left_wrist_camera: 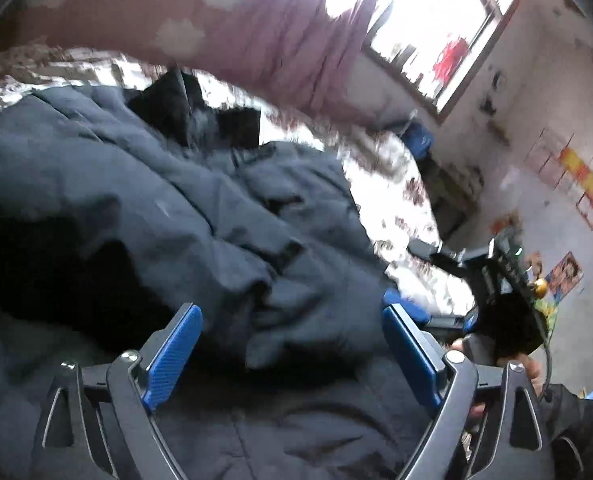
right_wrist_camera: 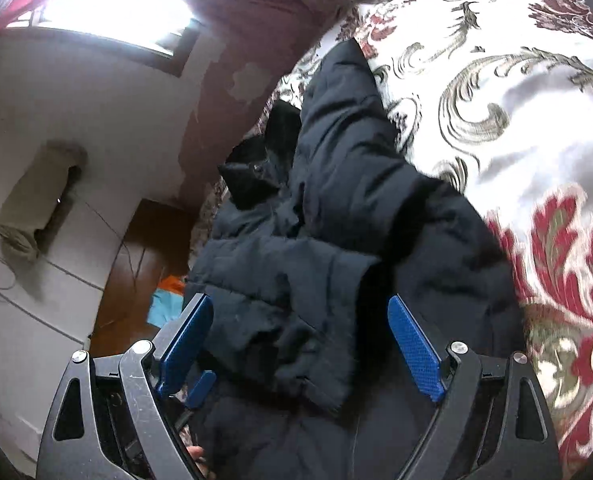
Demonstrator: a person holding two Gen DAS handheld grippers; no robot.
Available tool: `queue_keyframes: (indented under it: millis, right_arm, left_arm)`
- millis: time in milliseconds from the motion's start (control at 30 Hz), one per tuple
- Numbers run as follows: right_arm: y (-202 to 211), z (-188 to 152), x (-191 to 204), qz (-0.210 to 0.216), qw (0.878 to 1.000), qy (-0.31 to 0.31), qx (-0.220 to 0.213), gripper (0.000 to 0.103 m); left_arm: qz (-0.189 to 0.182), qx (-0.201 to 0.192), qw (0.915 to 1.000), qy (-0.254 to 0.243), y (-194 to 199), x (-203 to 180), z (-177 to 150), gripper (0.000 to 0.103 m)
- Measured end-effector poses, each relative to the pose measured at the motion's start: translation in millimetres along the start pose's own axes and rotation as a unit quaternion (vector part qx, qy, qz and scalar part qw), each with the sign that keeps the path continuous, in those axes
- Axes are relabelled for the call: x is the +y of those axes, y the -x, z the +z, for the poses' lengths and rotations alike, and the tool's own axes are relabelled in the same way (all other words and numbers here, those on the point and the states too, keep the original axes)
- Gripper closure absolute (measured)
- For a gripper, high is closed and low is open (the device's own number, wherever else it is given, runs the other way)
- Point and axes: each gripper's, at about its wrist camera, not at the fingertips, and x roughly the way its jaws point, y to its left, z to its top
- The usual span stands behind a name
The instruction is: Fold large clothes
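Both black two-finger grippers with blue ribbed pads — the left gripper (left_wrist_camera: 292, 354) and the right gripper (right_wrist_camera: 301, 350) — angle downward, jaws spread wide, pads pressing on nothing.

Both wrist views close above jacket (left_wrist_camera: 200, 208)

A bedroom: patterned bedspread (right_wrist_camera: 516, 92), window (left_wrist_camera: 436, 32), wall posters (left_wrist_camera: 568, 184).

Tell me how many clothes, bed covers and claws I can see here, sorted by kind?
Dark padded jacket: 1
Floral bed cover: 1
Claws, both open: 2, left claw and right claw
Total: 4
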Motion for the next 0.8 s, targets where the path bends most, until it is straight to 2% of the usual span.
queue_keyframes:
  millis: [67,100,167,233,267,300,333,400,467,533,600,633,700,767,800]
  right_arm:
    - [-3.6,-7.4,6.2,-0.041,0.999,0.025,0.014,0.017]
    - [-7.1,-11.7,12.1,-0.068,0.997,0.044,0.021,0.018]
    - [-18.4,-23.7,26.3,-0.132,0.985,0.101,0.034,0.020]
    - [-34.2,-31.4,37.7,-0.180,0.972,0.141,0.043,0.031]
    - [-42.0,-33.7,42.1,-0.202,0.967,0.152,0.044,0.048]
    - [-45.4,-34.9,45.5,-0.219,0.962,0.159,0.040,0.084]
    - [-49.0,-36.4,46.0,-0.237,0.957,0.160,0.042,0.093]
    - [-48.4,-33.5,48.4,-0.255,0.955,0.149,0.034,0.096]
    - [-45.0,-30.9,63.4,-0.264,0.949,0.173,0.019,0.098]
    - [-33.5,-32.3,88.8,-0.278,0.932,0.232,-0.015,0.099]
    - [-20.5,-28.4,114.3,-0.301,0.903,0.300,-0.062,0.099]
    - [-15.2,-22.7,125.6,-0.310,0.891,0.322,-0.082,0.099]
    - [-14.0,-8.6,138.4,-0.331,0.875,0.338,-0.102,0.099]
    - [-10.6,4.9,140.2,-0.340,0.873,0.332,-0.108,0.099]
    - [-14.6,12.4,136.7,-0.332,0.878,0.329,-0.102,0.099]
  left_arm:
    - [-0.008,-0.002,1.0000,0.005,10.7,3.5,-3.9,0.012]
    - [0.000,-0.004,0.9999,0.011,16.9,6.4,-6.3,0.012]
    - [0.015,-0.007,0.9996,0.022,29.8,13.3,-11.6,0.012]
    - [0.044,-0.007,0.9987,0.024,42.0,17.4,-16.2,0.012]
    - [0.063,-0.006,0.9978,0.021,49.1,19.9,-19.5,0.012]
    - [0.071,-0.007,0.9972,0.020,54.5,22.2,-22.2,0.012]
    - [0.080,-0.008,0.9966,0.018,60.1,25.0,-24.5,0.012]
    - [0.110,-0.005,0.9938,0.015,74.5,31.3,-28.7,0.012]
    - [0.129,-0.002,0.9915,0.015,89.3,38.3,-31.3,0.012]
    - [0.151,0.008,0.9883,0.016,108.1,49.3,-32.0,0.012]
    - [0.172,0.010,0.9849,0.021,126.2,59.4,-31.1,0.012]
    - [0.179,0.010,0.9836,0.021,132.4,63.1,-30.7,0.012]
    - [0.204,0.009,0.9788,0.019,150.0,70.0,-29.9,0.012]
    - [0.219,0.005,0.9755,0.020,163.7,75.1,-30.0,0.012]
    - [0.225,0.004,0.9743,0.019,167.4,76.7,-30.2,0.012]
